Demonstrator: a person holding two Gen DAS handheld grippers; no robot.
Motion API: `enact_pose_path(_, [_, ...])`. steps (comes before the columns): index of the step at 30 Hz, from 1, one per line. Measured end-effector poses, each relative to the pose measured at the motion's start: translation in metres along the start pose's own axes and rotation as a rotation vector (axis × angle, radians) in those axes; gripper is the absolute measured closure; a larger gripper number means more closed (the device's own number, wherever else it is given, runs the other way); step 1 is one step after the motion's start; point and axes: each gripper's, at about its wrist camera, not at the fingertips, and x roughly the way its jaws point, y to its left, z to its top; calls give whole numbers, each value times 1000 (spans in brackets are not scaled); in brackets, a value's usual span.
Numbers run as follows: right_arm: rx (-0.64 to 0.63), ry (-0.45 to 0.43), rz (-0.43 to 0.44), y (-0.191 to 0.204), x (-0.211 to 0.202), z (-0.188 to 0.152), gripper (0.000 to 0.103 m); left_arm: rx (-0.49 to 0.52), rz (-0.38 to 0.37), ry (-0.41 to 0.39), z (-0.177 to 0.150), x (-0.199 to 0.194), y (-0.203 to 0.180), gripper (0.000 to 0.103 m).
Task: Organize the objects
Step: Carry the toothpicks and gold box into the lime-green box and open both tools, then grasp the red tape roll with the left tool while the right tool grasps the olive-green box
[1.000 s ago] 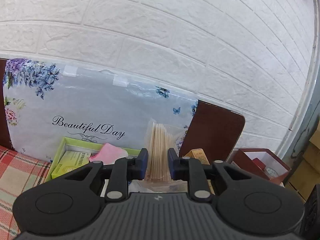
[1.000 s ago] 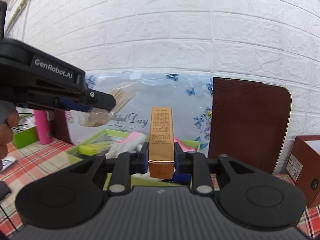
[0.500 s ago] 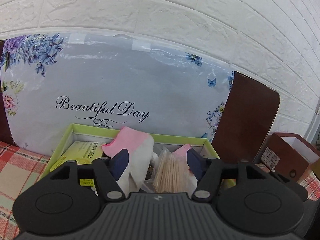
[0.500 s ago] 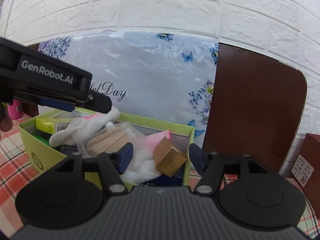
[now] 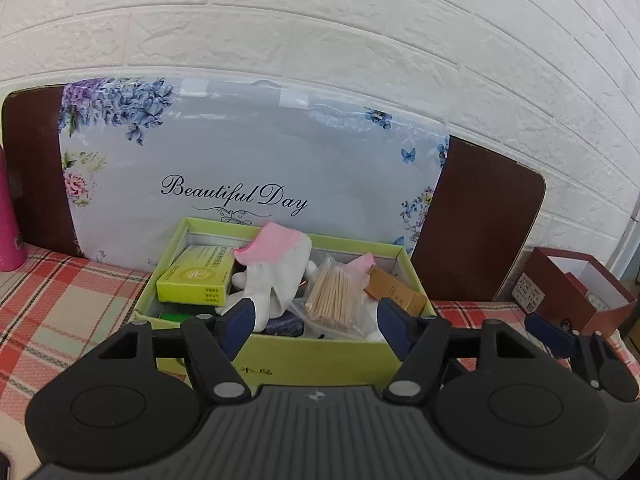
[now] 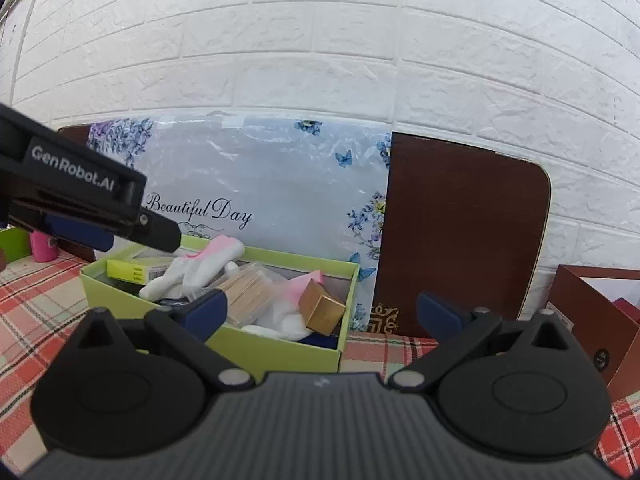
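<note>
A lime-green open box (image 5: 280,354) (image 6: 280,350) stands on the plaid cloth. In it lie a bag of wooden sticks (image 5: 332,296) (image 6: 250,292), a gold carton (image 5: 394,290) (image 6: 322,308), a yellow-green carton (image 5: 196,276) (image 6: 132,270) and white-and-pink gloves (image 5: 276,268) (image 6: 196,270). My left gripper (image 5: 314,318) is open and empty, just in front of the box. My right gripper (image 6: 322,312) is open and empty, in front of the box's right end. The left gripper's body (image 6: 80,204) shows at the left of the right wrist view.
A floral "Beautiful Day" board (image 5: 256,160) and a brown board (image 5: 476,224) lean on the white brick wall behind the box. A dark red open box (image 5: 576,292) (image 6: 592,316) stands at the right. A pink bottle (image 5: 10,224) stands at the left.
Both grippers opened. The stick bag dropped from the left one and the gold carton from the right one into the green box. Both grippers then drew back from the box.
</note>
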Motion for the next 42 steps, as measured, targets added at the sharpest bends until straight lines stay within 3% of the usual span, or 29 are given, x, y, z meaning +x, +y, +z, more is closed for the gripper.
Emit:
enact_pose_path(16, [59, 98, -8, -3, -72, -36, 0, -67, 23, 133, -55, -24, 19, 32])
enact_pose_path(26, [103, 196, -46, -16, -87, -72, 0, -83, -53, 199, -60, 28, -4, 32])
enact_pose_path(30, [131, 210, -73, -28, -91, -79, 0, -70, -12, 217, -58, 60, -13, 32])
enact_pose_path(33, [149, 215, -82, -35, -93, -82, 0, -66, -1, 265, -67, 78, -8, 38])
enact_pose_path(37, [167, 227, -81, -42, -90, -86, 0, -103, -52, 248, -86, 60, 7, 38])
enact_pose_path(42, [153, 239, -53, -37, -74, -86, 0, -76, -10, 254, -113, 28, 17, 37])
